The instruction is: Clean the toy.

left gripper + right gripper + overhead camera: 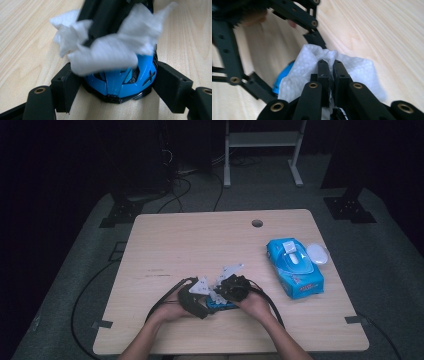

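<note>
Near the 6 o'clock edge of the wooden table (165, 240), two hands meet over a small blue toy car (122, 81). The left gripper (117, 82) has its jaws clamped on the two sides of the toy car and keeps it on the table. The right gripper (330, 66) has its jaws squeezed together on a white wet wipe (359, 68), and the wipe lies on top of the car. Well apart, at about 3 o'clock on the table, sits a blue pack of wipes (295, 267), with a white lid (317, 253) just beside it.
</note>
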`<action>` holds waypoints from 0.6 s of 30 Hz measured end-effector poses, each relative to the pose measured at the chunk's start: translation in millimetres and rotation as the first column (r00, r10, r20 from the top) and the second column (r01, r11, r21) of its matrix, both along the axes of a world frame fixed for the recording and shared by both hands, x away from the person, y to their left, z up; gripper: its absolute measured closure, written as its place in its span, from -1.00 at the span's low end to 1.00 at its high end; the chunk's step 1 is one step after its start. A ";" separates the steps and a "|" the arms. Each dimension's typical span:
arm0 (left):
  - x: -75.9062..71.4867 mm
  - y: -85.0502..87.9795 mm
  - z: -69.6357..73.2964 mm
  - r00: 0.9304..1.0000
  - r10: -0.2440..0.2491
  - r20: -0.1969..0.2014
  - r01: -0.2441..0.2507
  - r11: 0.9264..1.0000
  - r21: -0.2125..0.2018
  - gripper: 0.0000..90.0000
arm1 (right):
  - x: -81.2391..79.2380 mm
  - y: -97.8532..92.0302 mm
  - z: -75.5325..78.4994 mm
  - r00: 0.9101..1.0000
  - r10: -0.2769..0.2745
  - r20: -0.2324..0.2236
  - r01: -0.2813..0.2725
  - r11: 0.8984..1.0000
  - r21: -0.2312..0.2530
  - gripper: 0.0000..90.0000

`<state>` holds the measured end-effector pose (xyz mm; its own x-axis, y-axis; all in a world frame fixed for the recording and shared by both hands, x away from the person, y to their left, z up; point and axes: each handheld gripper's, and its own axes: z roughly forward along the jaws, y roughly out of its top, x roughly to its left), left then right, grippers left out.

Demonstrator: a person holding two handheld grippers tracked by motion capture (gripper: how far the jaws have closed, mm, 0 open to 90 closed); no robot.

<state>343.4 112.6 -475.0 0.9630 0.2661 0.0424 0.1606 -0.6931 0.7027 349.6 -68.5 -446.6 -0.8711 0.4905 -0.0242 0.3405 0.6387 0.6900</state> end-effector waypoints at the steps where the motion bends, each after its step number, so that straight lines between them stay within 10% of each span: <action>1: 0.0 0.0 -0.1 1.000 0.000 -0.001 0.000 1.000 -0.003 -0.44 | -2.2 2.1 -0.2 1.000 0.008 -0.009 -0.008 1.000 0.008 0.89; 7: -0.1 0.1 -0.2 1.000 0.001 -0.001 -0.001 1.000 -0.004 -0.44 | -16.8 19.7 -1.8 0.994 0.106 0.028 -0.104 0.994 -0.036 0.89; 18: 0.4 0.2 -0.2 1.000 -0.002 0.004 0.002 1.000 -0.003 -0.44 | -6.9 -36.4 7.6 0.999 -0.050 0.011 0.049 0.999 0.016 0.89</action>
